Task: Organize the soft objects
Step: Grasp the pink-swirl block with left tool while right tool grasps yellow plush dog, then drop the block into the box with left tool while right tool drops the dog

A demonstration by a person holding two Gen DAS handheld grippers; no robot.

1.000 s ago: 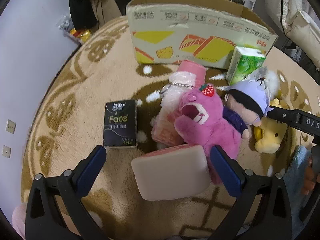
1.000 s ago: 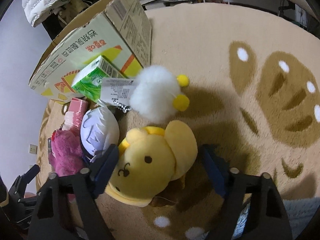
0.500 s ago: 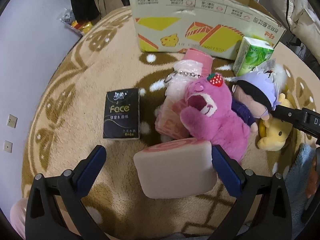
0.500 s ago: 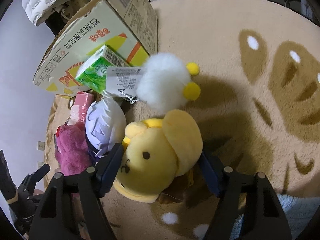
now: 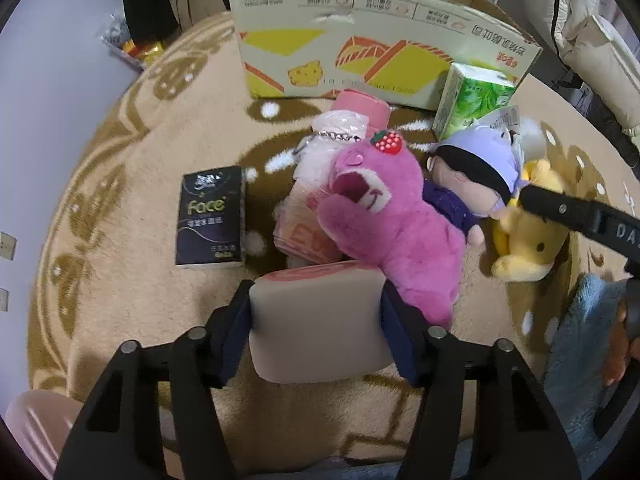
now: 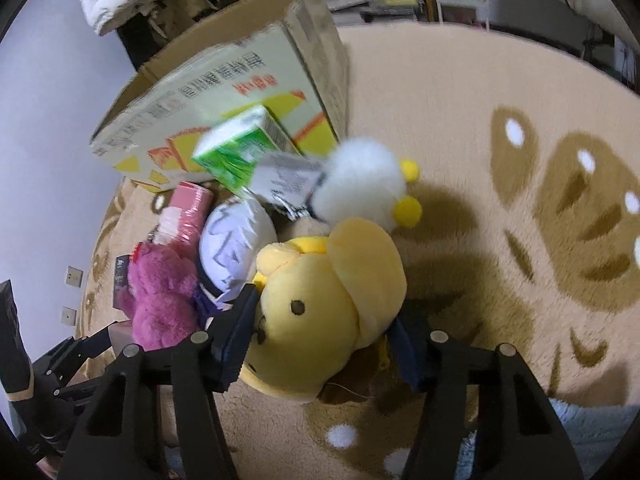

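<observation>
My left gripper (image 5: 316, 328) is shut on a pale pink tissue pack (image 5: 320, 320) on the rug. Beyond it lie a pink bear plush (image 5: 392, 224), a purple-haired doll (image 5: 476, 168) and a black Face tissue pack (image 5: 211, 216). My right gripper (image 6: 324, 340) is shut on the head of a yellow bear plush (image 6: 320, 308). The yellow bear also shows in the left wrist view (image 5: 528, 240), with the right gripper's arm across it. A white fluffy plush (image 6: 360, 184) and a green tissue pack (image 6: 236, 148) lie behind.
An open cardboard box (image 5: 360, 44) stands at the back of the beige patterned rug (image 5: 120, 152). A pink wrapped roll (image 5: 360, 108) lies before it. A blue fluffy cloth (image 5: 576, 352) lies at the right. Bare rug (image 6: 520, 200) stretches to the right.
Both grippers have closed: the left jaws came in onto the pink tissue pack, the right jaws onto the yellow bear's head. Both views moved slightly closer.
</observation>
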